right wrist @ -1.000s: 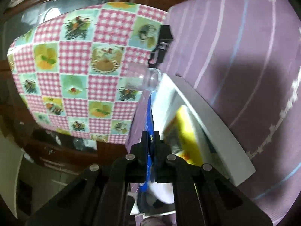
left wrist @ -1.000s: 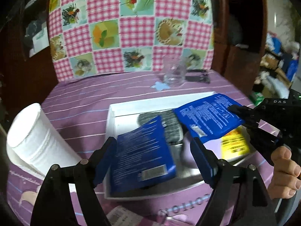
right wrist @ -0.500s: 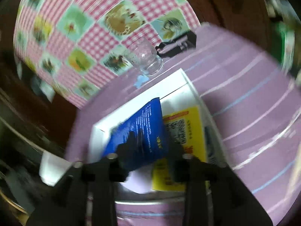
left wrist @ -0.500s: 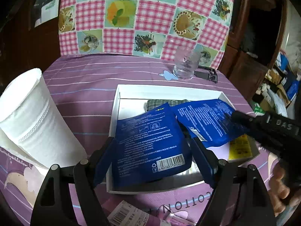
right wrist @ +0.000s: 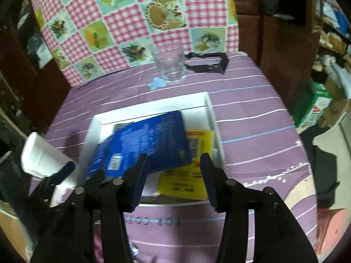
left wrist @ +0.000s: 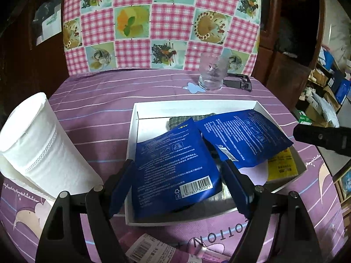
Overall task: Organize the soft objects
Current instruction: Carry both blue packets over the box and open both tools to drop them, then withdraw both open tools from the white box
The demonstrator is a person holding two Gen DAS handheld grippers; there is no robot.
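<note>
A white shallow box (left wrist: 131,131) sits on the purple cloth. In it lie two blue soft packs: one (left wrist: 175,166) at the front left, one (left wrist: 245,135) leaning to the right, over a grey checked cloth (left wrist: 186,119) and a yellow pack (left wrist: 283,166). My left gripper (left wrist: 177,184) is open, its fingers either side of the front blue pack. My right gripper (right wrist: 174,175) is open and empty above the box's near edge (right wrist: 175,203); the blue pack (right wrist: 153,142) and yellow pack (right wrist: 188,179) lie beyond it. The right gripper's body shows at the left view's right edge (left wrist: 322,137).
A white paper roll (left wrist: 37,149) lies left of the box. A clear glass (left wrist: 211,72) and a black clip (left wrist: 239,82) stand at the back by a checked cushion (left wrist: 162,22). A labelled packet (left wrist: 151,249) lies at the near edge.
The right gripper opened and let go of the right blue pack, which now rests in the box. It pulled back toward the near side. The left gripper stayed open, rising slightly.
</note>
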